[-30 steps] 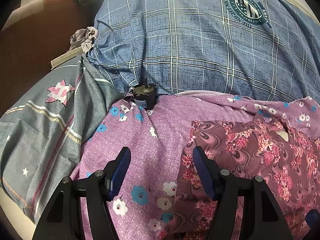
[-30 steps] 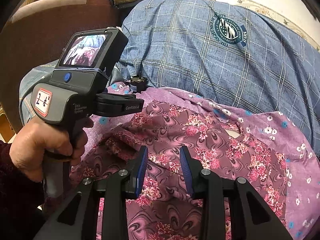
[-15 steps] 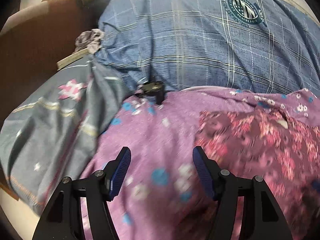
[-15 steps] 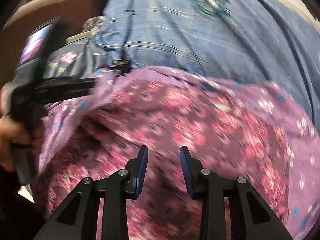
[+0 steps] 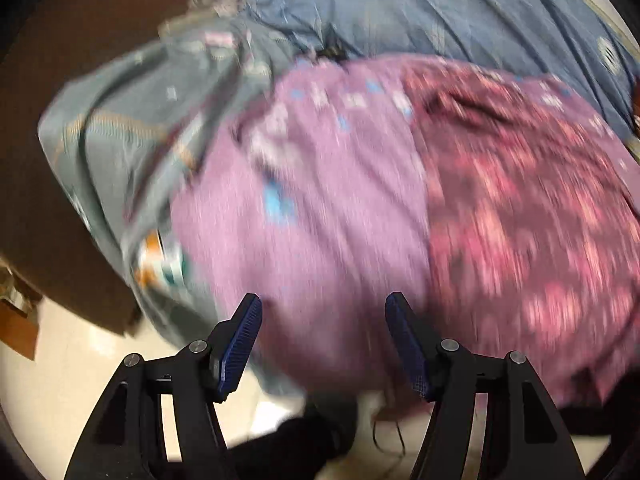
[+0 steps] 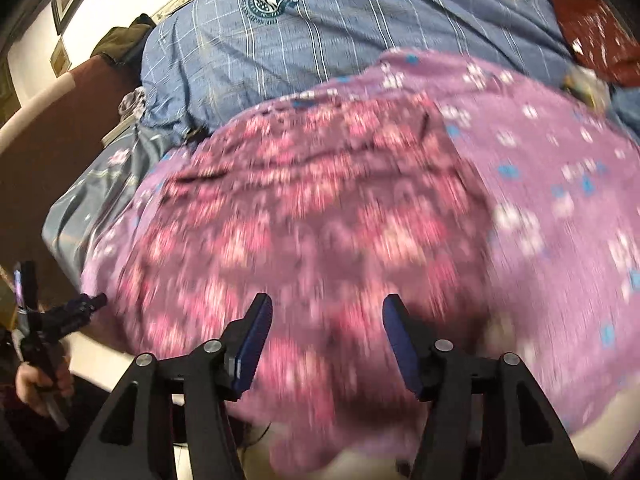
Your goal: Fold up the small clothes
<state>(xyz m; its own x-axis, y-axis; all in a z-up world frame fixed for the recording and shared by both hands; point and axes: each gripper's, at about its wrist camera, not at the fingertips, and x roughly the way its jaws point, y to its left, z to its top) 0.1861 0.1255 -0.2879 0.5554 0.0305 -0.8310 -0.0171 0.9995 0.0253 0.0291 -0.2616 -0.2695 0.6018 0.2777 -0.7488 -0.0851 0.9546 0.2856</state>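
A maroon flowered garment [image 5: 520,220] [image 6: 300,220] lies spread on a purple flowered sheet [image 5: 320,200] [image 6: 560,200]; both views are blurred. My left gripper [image 5: 323,300] hangs open over the sheet's near edge, left of the garment, nothing between its blue pads. My right gripper [image 6: 328,299] hovers above the garment's near edge. Its jaws are opening and nothing is pinched between them. At the far left of the right wrist view, a person's hand [image 6: 38,380] holds the left gripper's handle.
A blue plaid duvet [image 5: 440,12] [image 6: 320,40] is heaped behind the sheet. A grey-blue cloth [image 5: 120,140] [image 6: 80,200] hangs at the left, against a brown headboard [image 5: 40,80]. A dark red item [image 6: 588,28] lies far right. Pale floor [image 5: 60,380] shows below the edge.
Both grippers have pulled back from the middle of the bed to its near edge. The right jaws have spread wider. The left jaws kept the same gap.
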